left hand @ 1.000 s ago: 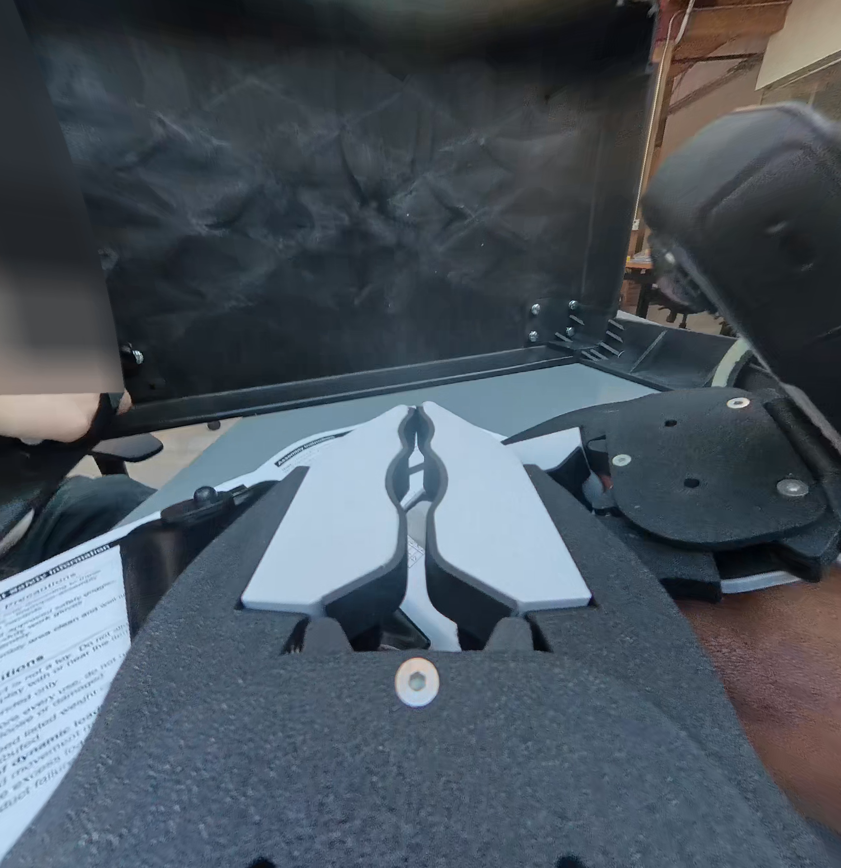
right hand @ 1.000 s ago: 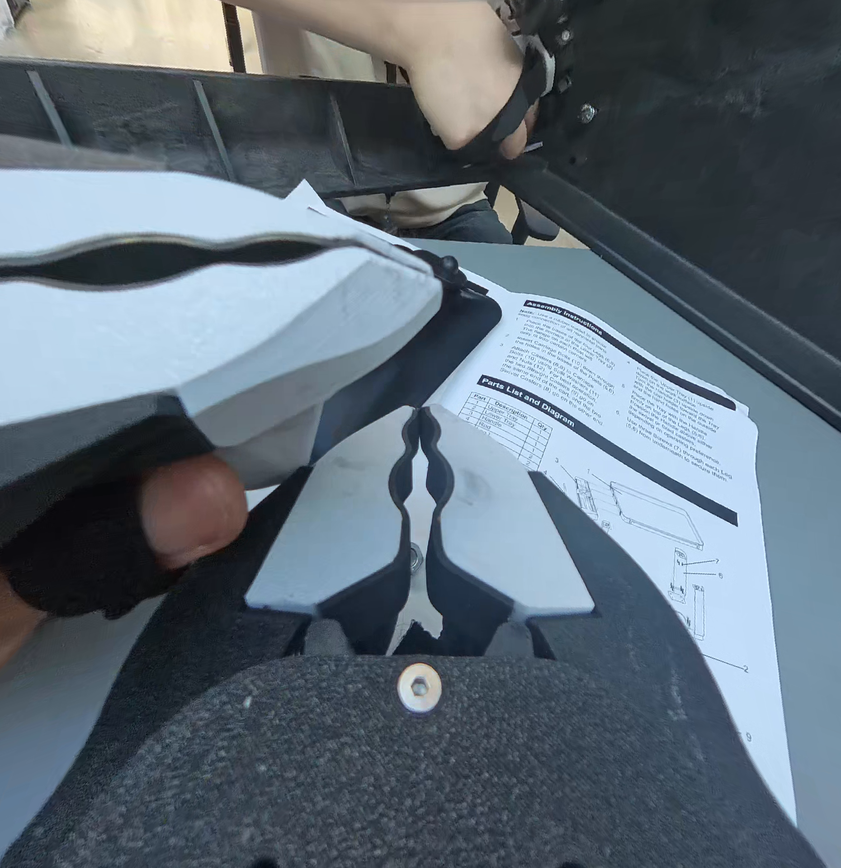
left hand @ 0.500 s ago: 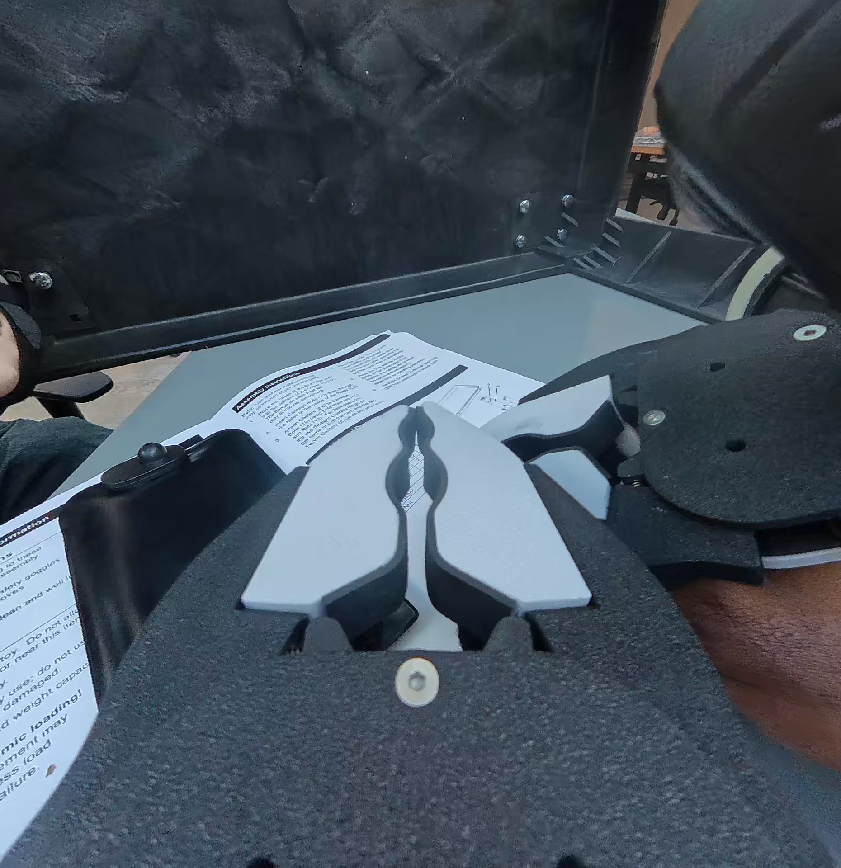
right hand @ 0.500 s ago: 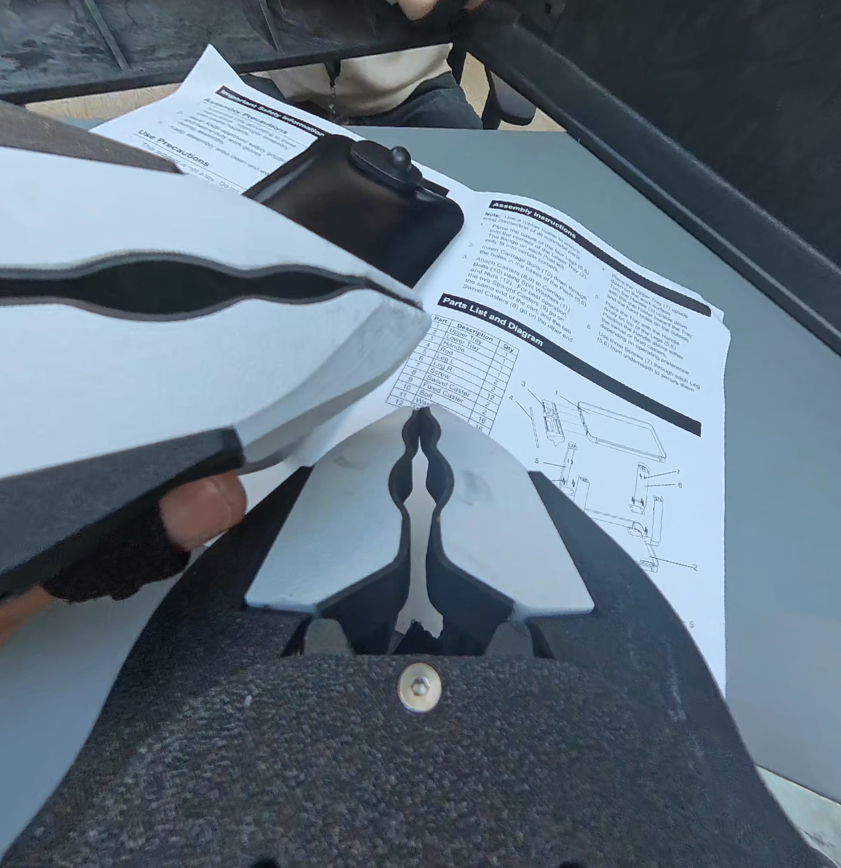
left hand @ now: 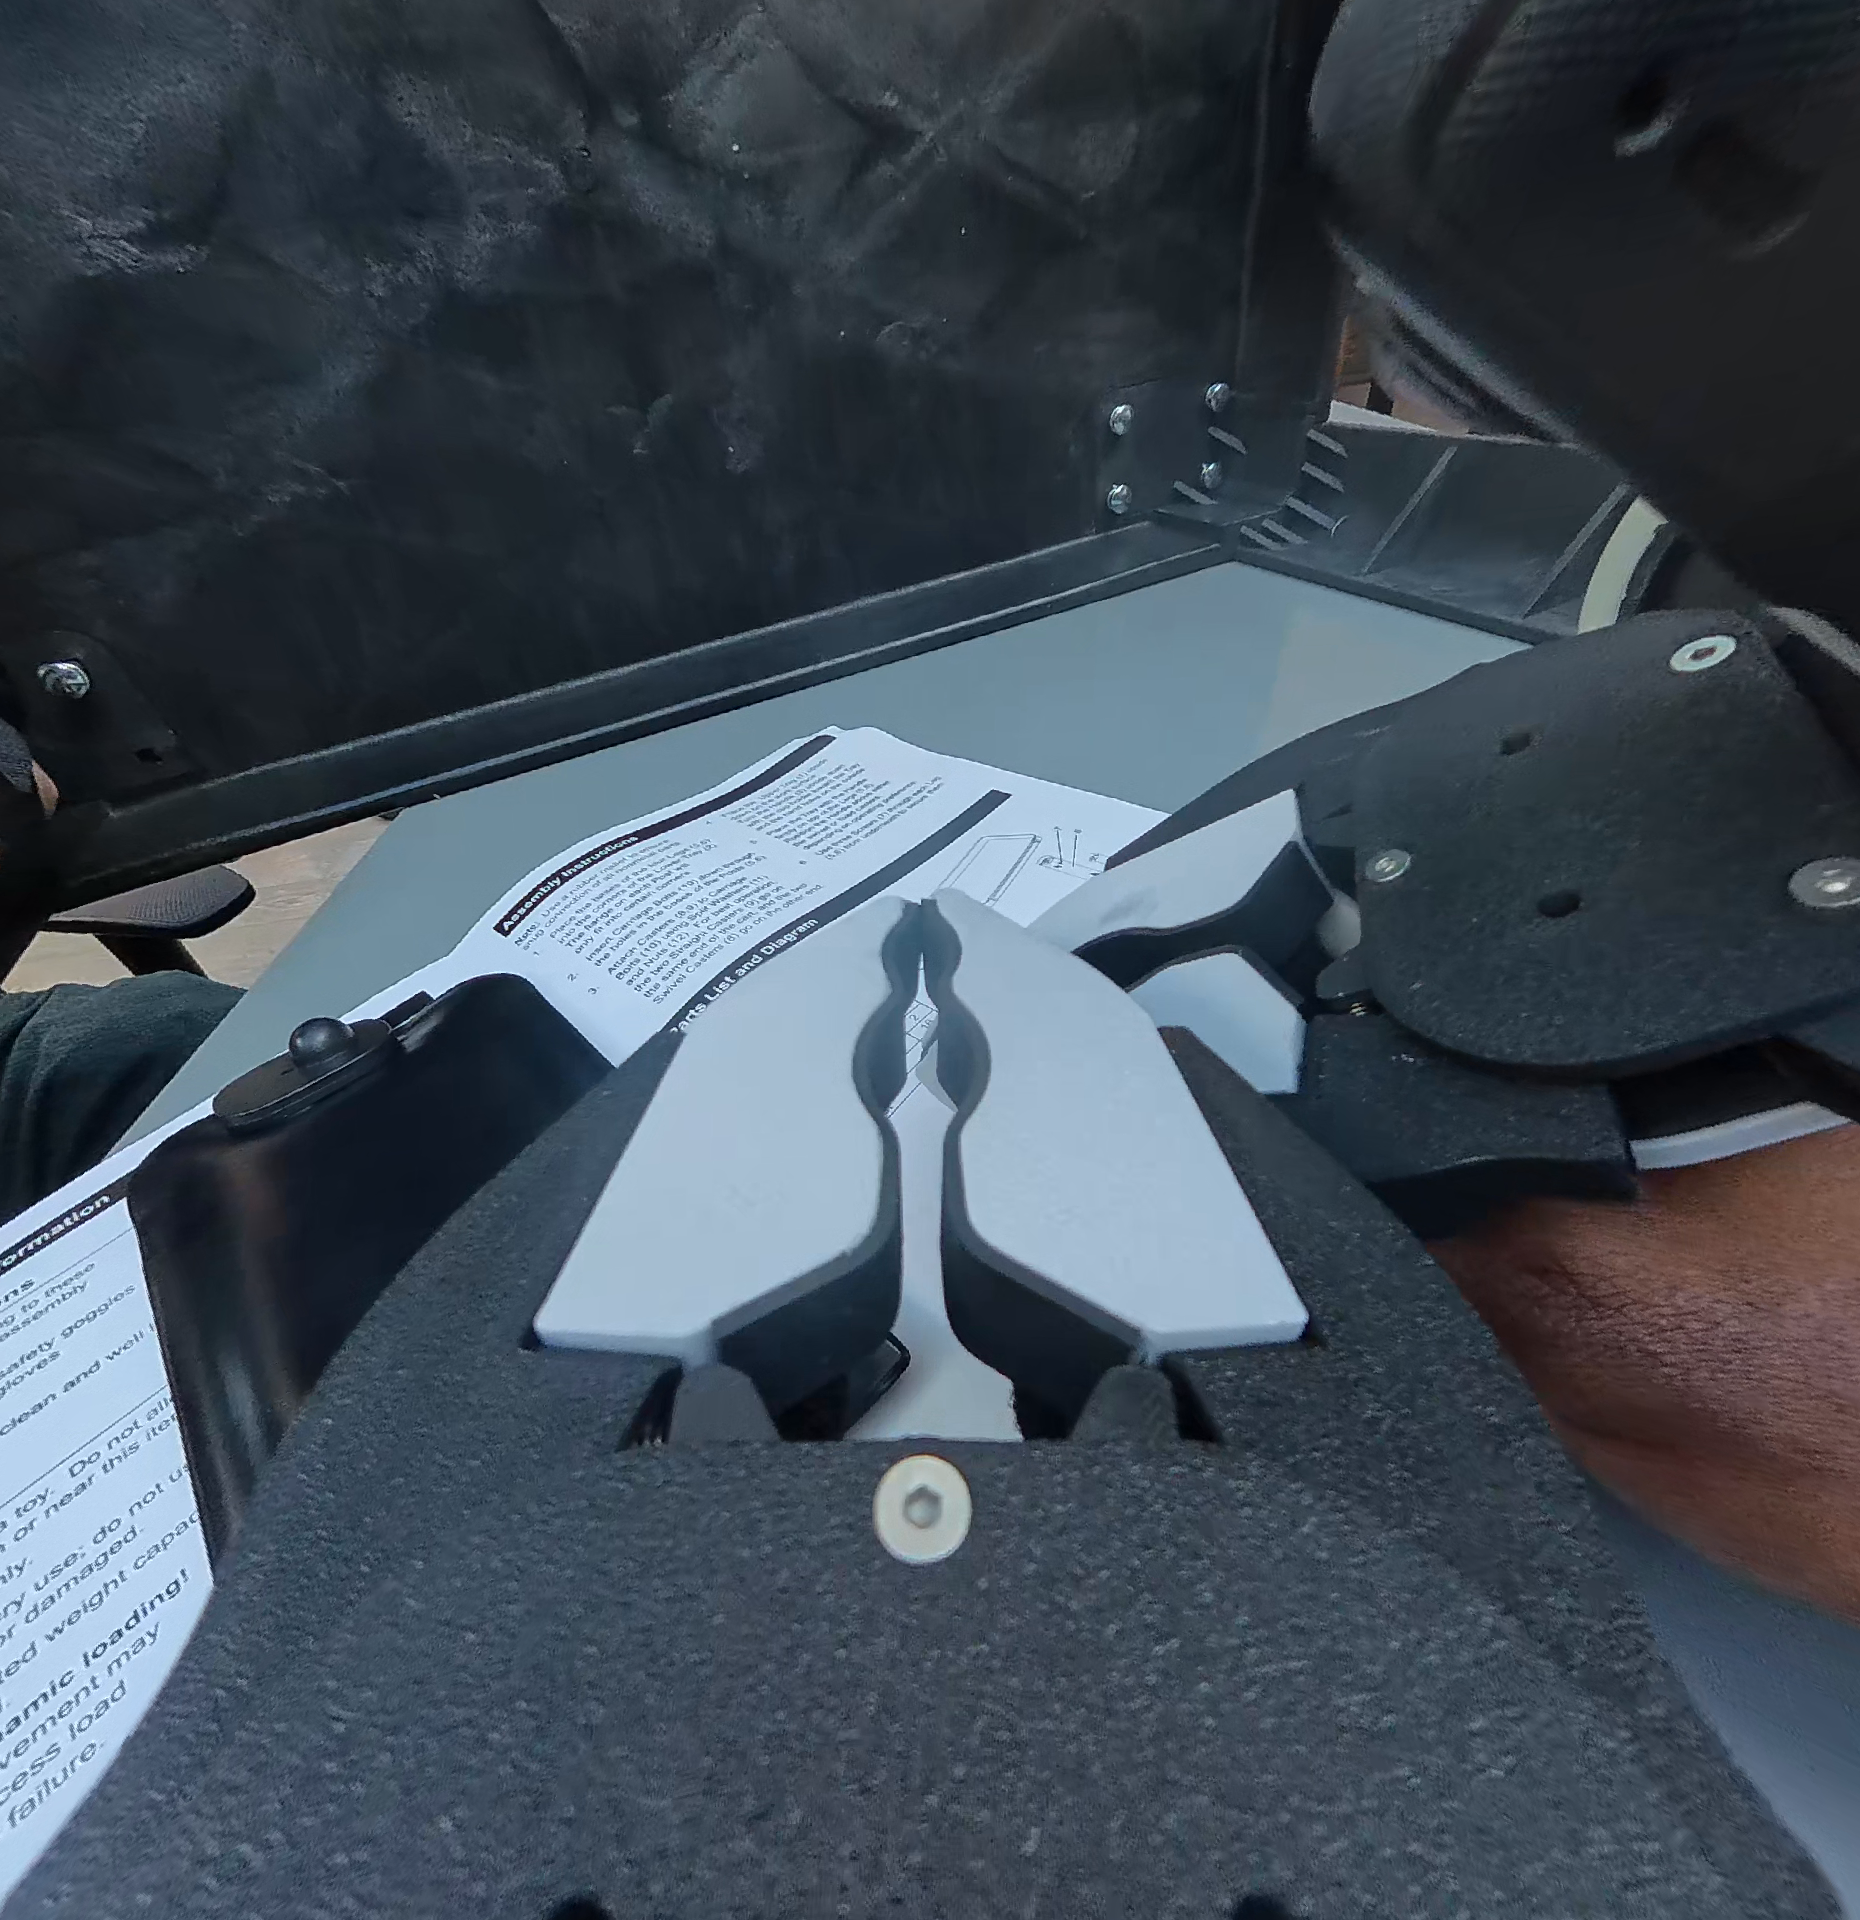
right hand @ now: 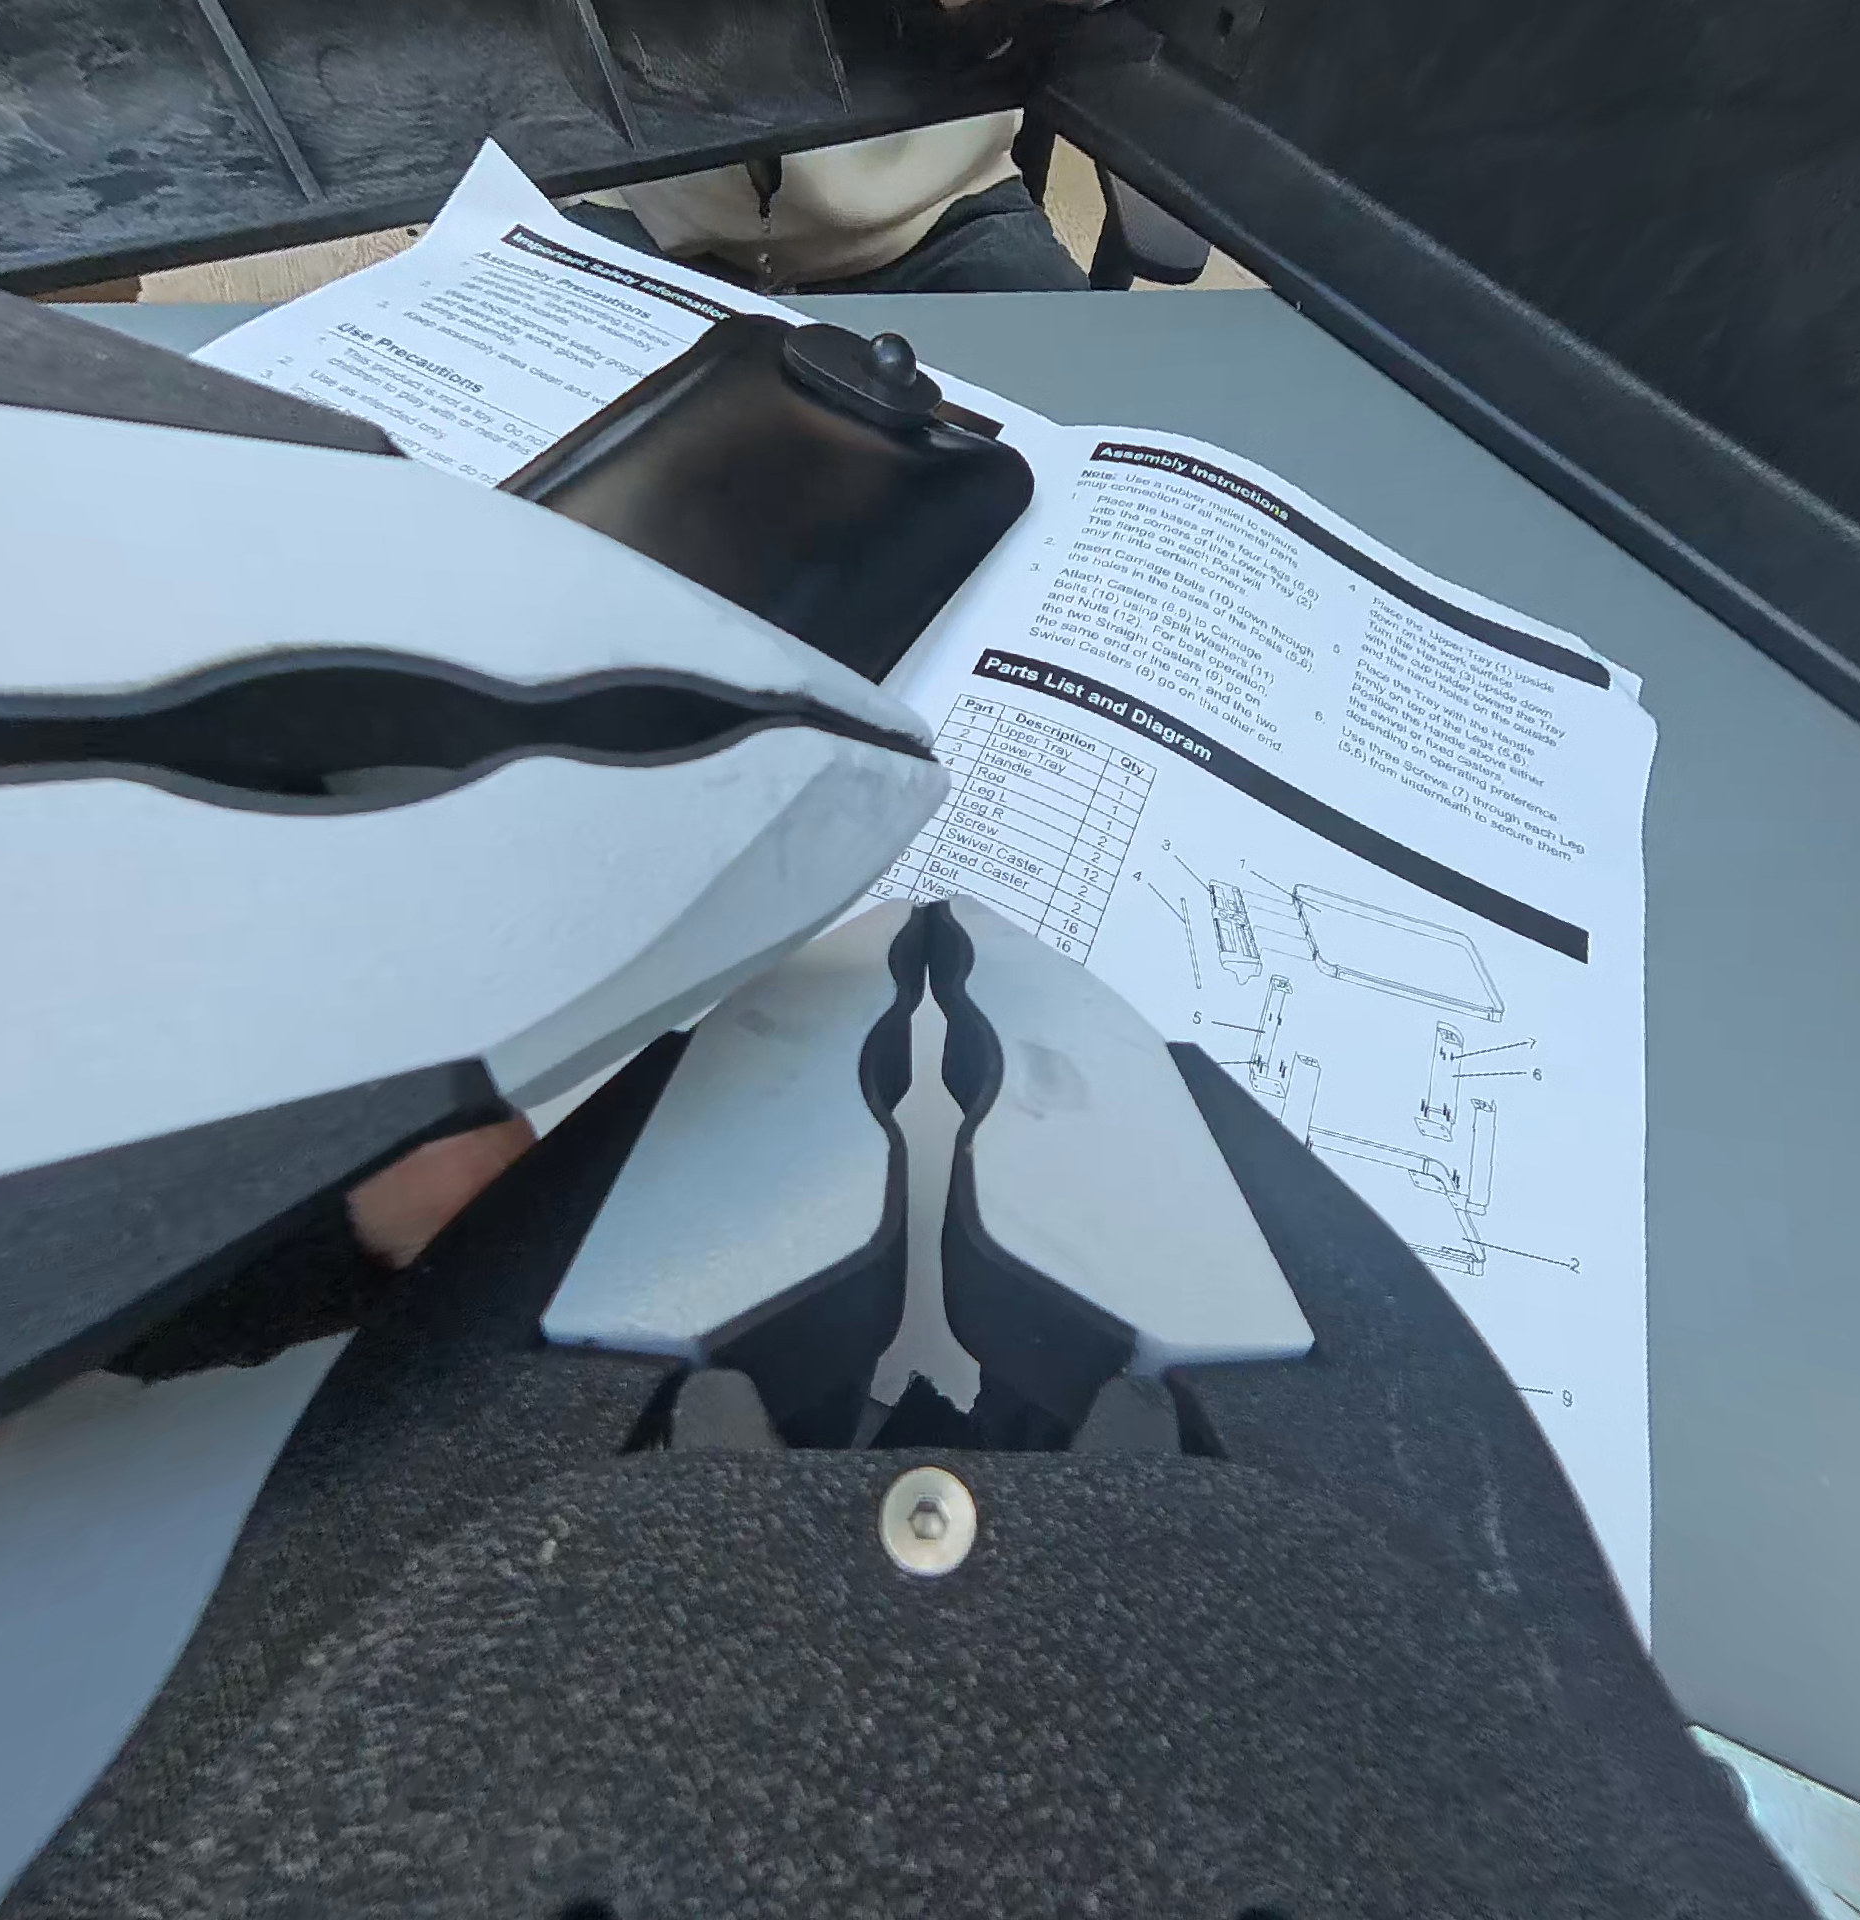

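- Left gripper (left hand: 922,914): pale grey flat fingers with wavy black inner pads, tips closed together on nothing, above a printed sheet.
- Right gripper (right hand: 928,914): same build, its tips likewise pressed together and bare; it hangs over the sheet's table and diagram part. The two grippers sit just beside each other, the left one's tips crossing close above the right one's.
- Both bodies are rough black grainy plastic with a silver hex screw at the middle.
- Sheet (right hand: 1321,935): white paper with black bands, print and line drawings, lying flat but slightly wavy on the worktop (right hand: 1757,1143), which is smooth matte grey.
- Tray (right hand: 801,520): small, glossy black, rounded corners, shallow; it rests on the sheet. A black knobbed tab lies at its far rim; I cannot tell what else is inside it.
- Panel (left hand: 593,312): big, black, crinkled texture, standing upright beyond the worktop, with a black rail along its foot and silver bolts at the corner bracket.
- Gloved hand (left hand: 1,821): a person's, at the rail's left end.
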Demonstrator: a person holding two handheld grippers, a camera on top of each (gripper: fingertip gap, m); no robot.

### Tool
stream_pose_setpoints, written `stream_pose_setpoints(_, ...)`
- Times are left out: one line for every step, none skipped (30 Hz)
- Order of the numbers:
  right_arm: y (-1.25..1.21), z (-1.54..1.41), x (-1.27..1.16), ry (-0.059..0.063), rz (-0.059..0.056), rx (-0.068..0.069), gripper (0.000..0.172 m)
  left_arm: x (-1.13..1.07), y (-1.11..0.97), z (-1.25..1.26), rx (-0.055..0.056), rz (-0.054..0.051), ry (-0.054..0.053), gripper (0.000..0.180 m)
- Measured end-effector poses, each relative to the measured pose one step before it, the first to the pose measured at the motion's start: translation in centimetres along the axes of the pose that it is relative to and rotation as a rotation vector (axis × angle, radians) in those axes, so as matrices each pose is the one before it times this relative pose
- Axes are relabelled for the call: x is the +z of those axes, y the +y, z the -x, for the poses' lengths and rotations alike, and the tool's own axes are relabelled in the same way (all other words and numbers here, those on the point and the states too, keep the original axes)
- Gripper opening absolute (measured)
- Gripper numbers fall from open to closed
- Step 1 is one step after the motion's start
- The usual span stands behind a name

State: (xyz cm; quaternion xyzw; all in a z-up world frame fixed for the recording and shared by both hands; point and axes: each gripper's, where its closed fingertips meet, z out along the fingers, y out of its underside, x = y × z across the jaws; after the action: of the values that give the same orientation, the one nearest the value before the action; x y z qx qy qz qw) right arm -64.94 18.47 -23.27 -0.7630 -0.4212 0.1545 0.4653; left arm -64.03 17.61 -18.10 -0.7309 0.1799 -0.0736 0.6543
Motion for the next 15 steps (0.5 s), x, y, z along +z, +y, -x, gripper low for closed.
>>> stream_pose_setpoints(0.006,0.007,0.015,-0.0005,0.0003,0.0,0.0,0.0,0.004,0.0,0.0005,0.0005,-0.0005,0.0)
stream_pose_setpoints(0.001,0.007,0.03,-0.0008,0.0007,0.0009,0.0,0.005,-0.007,0.028,-0.0016,-0.0008,-0.0006,0.0)
stream_pose_setpoints(-0.017,-0.012,0.034,0.0008,0.0004,0.0006,0.0,0.017,0.019,0.036,-0.003,0.002,-0.0001,0.0)
stream_pose_setpoints(-0.011,-0.015,0.039,0.0018,0.0004,-0.0002,0.0,0.007,0.023,0.033,-0.0052,0.002,0.0011,0.0)
stream_pose_setpoints(-0.062,0.002,0.022,0.0015,-0.0037,-0.0007,0.0,0.008,0.001,0.048,-0.0053,0.0001,0.0003,0.0)
stream_pose_setpoints(-0.112,-0.003,0.027,0.0026,-0.0058,-0.0028,0.0,-0.009,-0.011,0.075,-0.0062,-0.0011,-0.0014,0.0)
stream_pose_setpoints(-0.137,0.001,0.061,0.0033,-0.0072,-0.0038,0.0,-0.021,-0.019,0.11,-0.0068,-0.0021,-0.0025,0.0)
stream_pose_setpoints(-0.155,0.017,0.097,0.0009,-0.007,-0.0051,0.0,0.013,0.015,0.163,-0.0092,0.001,-0.0063,0.0)
stream_pose_setpoints(-0.187,0.016,0.109,-0.0004,-0.0086,-0.0062,0.0,0.013,0.016,0.165,-0.0123,0.0017,-0.0047,0.0)
stream_pose_setpoints(-0.169,0.032,0.118,-0.0016,-0.0074,-0.0061,0.0,-0.012,-0.029,0.181,-0.0117,-0.0022,-0.0055,0.0)
stream_pose_setpoints(-0.186,0.058,0.122,-0.0027,-0.0075,-0.0068,0.0,-0.033,-0.033,0.221,-0.0099,-0.0033,-0.0101,0.0)
stream_pose_setpoints(-0.229,0.088,0.109,-0.0056,-0.0104,-0.0079,0.0,-0.031,-0.058,0.242,-0.0116,-0.0044,-0.011,0.0)
stream_pose_setpoints(-0.224,0.079,0.101,-0.0077,-0.0101,-0.0068,0.0,-0.019,-0.081,0.202,-0.009,-0.0067,-0.0099,0.0)
stream_pose_setpoints(-0.172,0.051,0.149,-0.0078,-0.0049,-0.0075,0.0,-0.007,-0.061,0.236,-0.0076,-0.0048,-0.0127,0.0)
stream_pose_setpoints(-0.147,0.028,0.168,-0.0068,-0.0024,-0.0089,0.0,0.02,-0.004,0.239,-0.0072,-0.0006,-0.0131,0.0)
